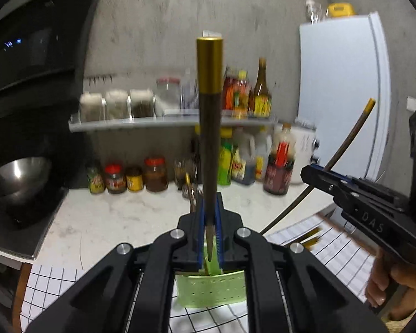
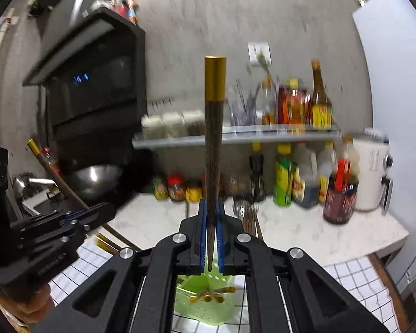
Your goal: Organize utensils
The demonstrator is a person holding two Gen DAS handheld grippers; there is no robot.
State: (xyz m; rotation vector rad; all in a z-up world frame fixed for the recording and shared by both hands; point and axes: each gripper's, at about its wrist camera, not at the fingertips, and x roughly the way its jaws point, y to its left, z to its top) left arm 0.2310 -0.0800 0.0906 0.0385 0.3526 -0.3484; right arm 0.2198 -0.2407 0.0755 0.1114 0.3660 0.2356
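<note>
Left gripper (image 1: 209,222) fingers clenched on an upright pair of gold-capped chopsticks (image 1: 209,105); right gripper (image 2: 212,227) fingers likewise clamp a second pair (image 2: 214,127), above the green holder (image 2: 205,297).

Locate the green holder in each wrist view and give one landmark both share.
Left wrist: the green holder sits bottom centre, seen between the left gripper's arms, below its chopstick.
Right wrist: bottom centre too, under the right gripper, gold-tipped chopsticks inside.
Shared landmark: the shelf of bottles.
</note>
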